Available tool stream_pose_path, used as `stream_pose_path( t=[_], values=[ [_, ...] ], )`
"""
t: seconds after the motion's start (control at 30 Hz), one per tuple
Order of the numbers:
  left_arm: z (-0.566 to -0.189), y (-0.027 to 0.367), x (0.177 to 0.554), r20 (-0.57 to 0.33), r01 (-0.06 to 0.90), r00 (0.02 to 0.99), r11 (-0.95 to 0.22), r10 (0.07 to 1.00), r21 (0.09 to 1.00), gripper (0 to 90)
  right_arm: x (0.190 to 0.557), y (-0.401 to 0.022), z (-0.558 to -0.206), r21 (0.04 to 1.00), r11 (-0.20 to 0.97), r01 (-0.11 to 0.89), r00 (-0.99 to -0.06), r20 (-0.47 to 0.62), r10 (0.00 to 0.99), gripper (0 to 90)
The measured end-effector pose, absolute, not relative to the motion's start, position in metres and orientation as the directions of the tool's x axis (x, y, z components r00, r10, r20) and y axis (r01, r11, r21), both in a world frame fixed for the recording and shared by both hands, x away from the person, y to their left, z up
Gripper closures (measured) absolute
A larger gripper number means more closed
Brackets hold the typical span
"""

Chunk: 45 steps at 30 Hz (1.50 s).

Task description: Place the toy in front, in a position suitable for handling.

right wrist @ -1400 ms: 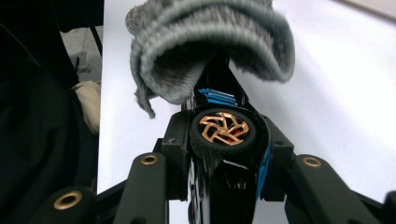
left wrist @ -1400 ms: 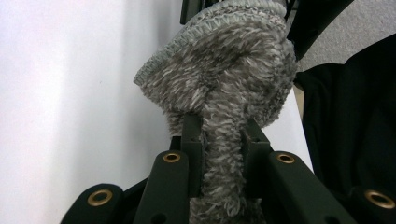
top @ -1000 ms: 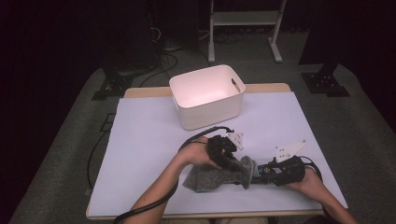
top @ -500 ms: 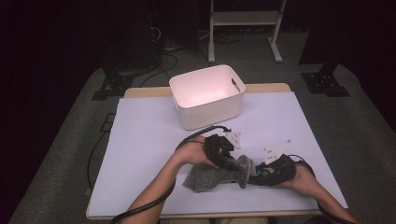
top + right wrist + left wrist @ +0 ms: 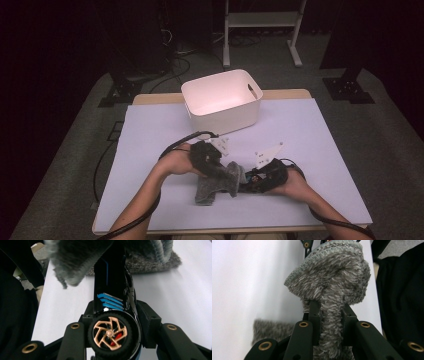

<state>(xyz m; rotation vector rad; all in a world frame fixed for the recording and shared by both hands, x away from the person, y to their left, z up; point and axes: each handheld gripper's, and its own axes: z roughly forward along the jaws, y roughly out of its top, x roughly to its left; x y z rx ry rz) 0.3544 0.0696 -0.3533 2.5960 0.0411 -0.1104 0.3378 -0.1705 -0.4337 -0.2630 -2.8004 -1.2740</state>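
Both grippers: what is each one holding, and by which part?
The left gripper pinches the grey fuzzy cloth by a bunched fold of it. The right gripper clamps a black toy car across its body beside a wheel.

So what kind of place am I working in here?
Most likely a lab or recording studio: a table under a white sheet, dark surroundings, a metal stand behind, and cables across the grey floor.

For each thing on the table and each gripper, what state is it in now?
Sock: grey, fluffy, pinched and lifted at one end, the rest lying on the table.
Left gripper: shut on the sock.
Toy car: black with blue stripes, held, its front going into the sock.
Right gripper: shut on the toy car.
Bin: white, upright, open top, looks empty.
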Motion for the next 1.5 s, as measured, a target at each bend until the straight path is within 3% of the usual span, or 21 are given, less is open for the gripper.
stream_pose_path(
  t=[0.33,0.53,0.63,0.7,1.13,1.5],
  values=[
    [-0.362,0.106,0.352,-0.086,0.117,0.993,-0.852,0.085,0.51,75.9,0.349,-0.131,-0.44,0.751,0.642,0.155,-0.988,0.115,0.103,56.2],
    [-0.361,0.097,0.354,-0.054,0.096,0.995,-0.87,0.08,0.483,75.9,0.345,-0.144,-0.444,0.745,0.64,0.185,-0.983,0.135,0.127,50.4],
    [-0.36,0.095,0.353,-0.047,0.088,0.996,-0.87,0.074,0.485,75.8,0.342,-0.16,-0.443,0.752,0.629,0.199,-0.979,0.125,0.159,53.5],
    [-0.359,0.089,0.353,-0.049,0.083,0.997,-0.866,0.067,0.493,75.6,0.341,-0.167,-0.444,0.763,0.613,0.204,-0.978,0.137,0.155,65.2],
    [-0.367,0.022,0.354,-0.041,-0.019,0.998,-0.848,-0.047,0.529,75.6,0.338,-0.168,-0.446,0.781,0.591,0.203,-0.978,0.128,0.167,65.7],
    [-0.366,0.07,0.352,-0.048,0.04,0.999,-0.839,0.016,0.543,75.7,0.337,-0.173,-0.446,0.78,0.591,0.206,-0.977,0.128,0.171,68.2]
  ],
)
